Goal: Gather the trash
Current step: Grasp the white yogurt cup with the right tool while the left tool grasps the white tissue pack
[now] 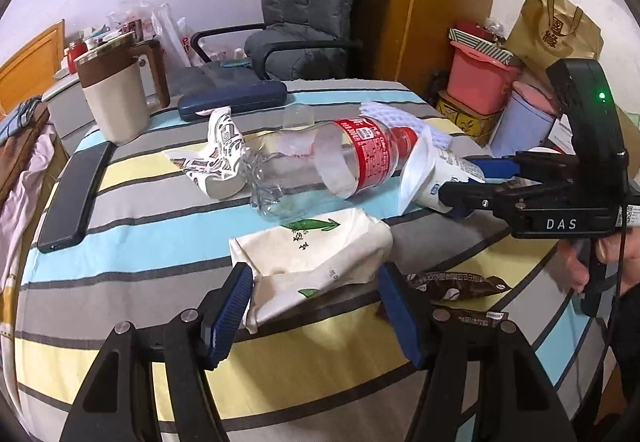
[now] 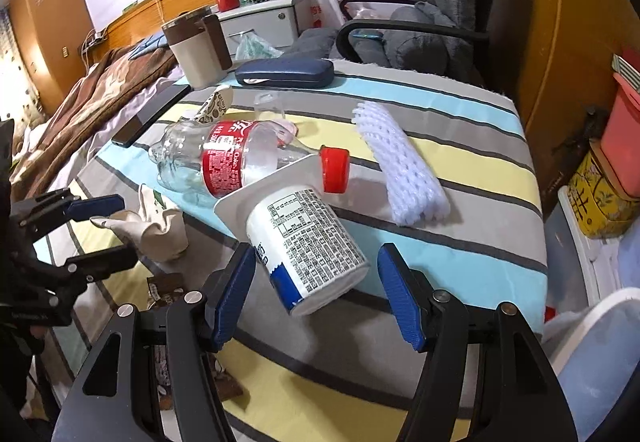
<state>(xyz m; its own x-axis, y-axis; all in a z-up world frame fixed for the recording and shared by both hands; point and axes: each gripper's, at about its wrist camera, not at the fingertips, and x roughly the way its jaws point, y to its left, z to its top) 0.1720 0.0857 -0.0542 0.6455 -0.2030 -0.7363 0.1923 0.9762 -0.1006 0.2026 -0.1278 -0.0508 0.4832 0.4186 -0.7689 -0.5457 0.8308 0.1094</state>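
Blue pads of the left gripper (image 1: pixel 316 306) stand spread on either side of a crumpled paper bag (image 1: pixel 312 258) near the table's front edge; the near pad touches or nearly touches the bag, but nothing is pinched. Right gripper (image 2: pixel 316 290) likewise stands spread around a tipped yoghurt cup (image 2: pixel 308 246). Whether its left pad touches the cup I cannot tell; the other is clear of it.

Trash found uncollected on the striped table (image 2: pixel 460 122):
- clear bottle (image 2: pixel 224 162), lying mid-table, touching the cup's rim
- foam net (image 2: pixel 404 178), toward the right edge
- patterned crumpled cup (image 1: pixel 216 162), beside the bottle's base
- brown wrappers (image 1: pixel 452 286) at the front edge

No bin or sack is in view. Judgement: collection has barely begun, with two first grasps lined up and every item left to gather.
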